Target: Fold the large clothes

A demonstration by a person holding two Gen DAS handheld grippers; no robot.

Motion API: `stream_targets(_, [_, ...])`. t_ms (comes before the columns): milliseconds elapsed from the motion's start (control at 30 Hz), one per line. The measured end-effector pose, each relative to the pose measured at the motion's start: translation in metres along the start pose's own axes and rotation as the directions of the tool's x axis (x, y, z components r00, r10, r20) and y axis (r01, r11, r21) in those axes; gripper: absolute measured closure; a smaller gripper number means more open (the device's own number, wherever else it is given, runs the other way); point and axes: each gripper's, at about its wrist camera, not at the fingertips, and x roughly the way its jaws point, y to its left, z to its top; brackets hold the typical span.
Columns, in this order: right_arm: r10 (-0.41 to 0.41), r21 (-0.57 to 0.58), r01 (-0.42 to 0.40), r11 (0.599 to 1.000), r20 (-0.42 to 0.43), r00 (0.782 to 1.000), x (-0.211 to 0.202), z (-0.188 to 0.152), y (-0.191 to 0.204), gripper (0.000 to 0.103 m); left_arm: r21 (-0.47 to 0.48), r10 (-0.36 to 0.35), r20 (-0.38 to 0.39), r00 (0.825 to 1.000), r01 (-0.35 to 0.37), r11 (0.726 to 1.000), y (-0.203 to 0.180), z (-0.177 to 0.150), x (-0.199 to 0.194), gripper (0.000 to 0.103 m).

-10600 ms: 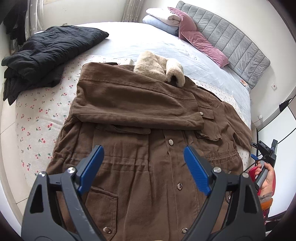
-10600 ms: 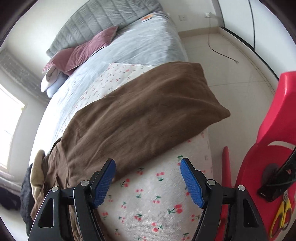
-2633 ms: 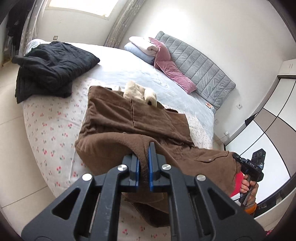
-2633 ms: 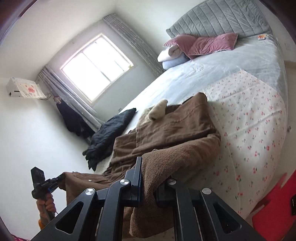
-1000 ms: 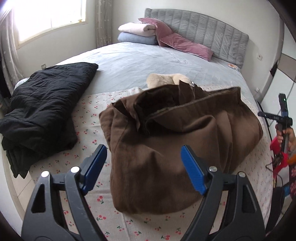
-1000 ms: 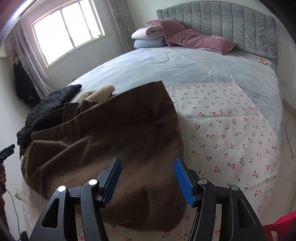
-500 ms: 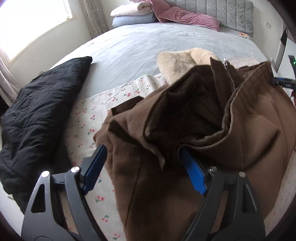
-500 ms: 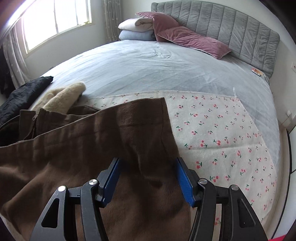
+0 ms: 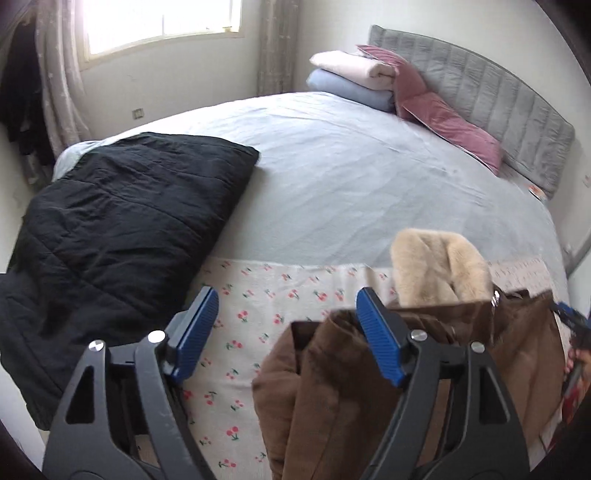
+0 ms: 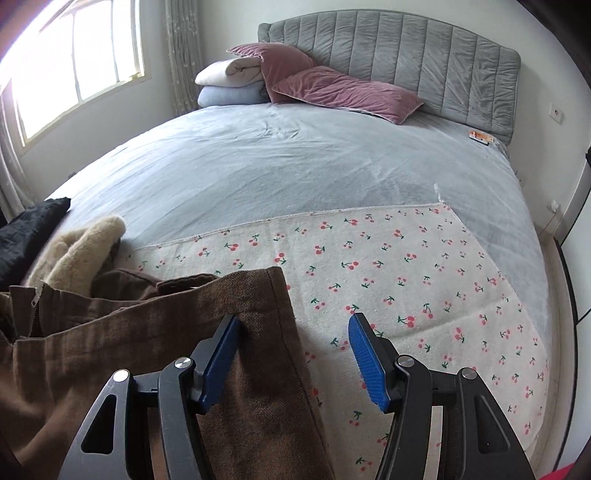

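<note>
The brown coat (image 9: 332, 387) with a cream fleece collar (image 9: 436, 266) lies folded in a bundle on the cherry-print sheet (image 9: 258, 295). My left gripper (image 9: 284, 336) is open at the bundle's left edge; its right finger (image 9: 376, 343) rests against the coat's folded corner. In the right wrist view the coat (image 10: 129, 350) fills the lower left, its collar (image 10: 81, 251) behind it. My right gripper (image 10: 295, 354) is open over the coat's right edge, with the left finger (image 10: 221, 350) on the cloth and the right finger over the sheet (image 10: 406, 266).
A black quilted jacket (image 9: 110, 229) lies folded at the bed's left side. Pink pillows (image 10: 332, 88) and folded blankets (image 10: 229, 81) sit by the grey headboard (image 10: 406, 48). The grey bedspread (image 10: 277, 158) lies beyond the sheet. A window (image 9: 159, 22) is on the far wall.
Both grippers, shut on the coat 2.6 s ago, have let go and opened. Since half a second ago they have moved apart to the bundle's left and right edges.
</note>
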Motion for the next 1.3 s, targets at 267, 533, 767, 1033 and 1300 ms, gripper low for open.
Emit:
stream_targets(267, [0.054,-0.068,-0.059,0.996,-0.075,0.996,0.023,-0.012,0.027,0.046,0.339,-0.051,-0.246,0.968,0.136,0.931,-0.073,-0.079,0.052,0.03])
stream_targets(533, [0.001,-0.026,0.003,1.0,0.17,0.985,-0.03,0.0,0.019,0.095,0.11,0.073,0.171,0.982,-0.093,0.99,-0.046,-0.047,-0.015,0.096])
stream_targets(767, [-0.037,0.042,0.022,0.999,0.398,0.917,-0.052,0.082,0.048,0.095,-0.066,0.146,0.352,0.925,-0.131,0.989,-0.017,0.006,-0.007,0.096])
stream_targets(1033, [-0.209,-0.114,0.226,0.967,0.147,0.967,0.084,0.107,0.087,0.084,0.016,0.428,0.049,0.903,-0.429,0.903,-0.015,0.007,0.149,0.091])
stream_targets(1300, [-0.082,-0.116,0.09,0.989,0.066,0.994,0.062,0.088,0.091,0.056,0.103,0.216,0.086,0.973,-0.225,0.969,-0.06,0.001,0.091,0.041])
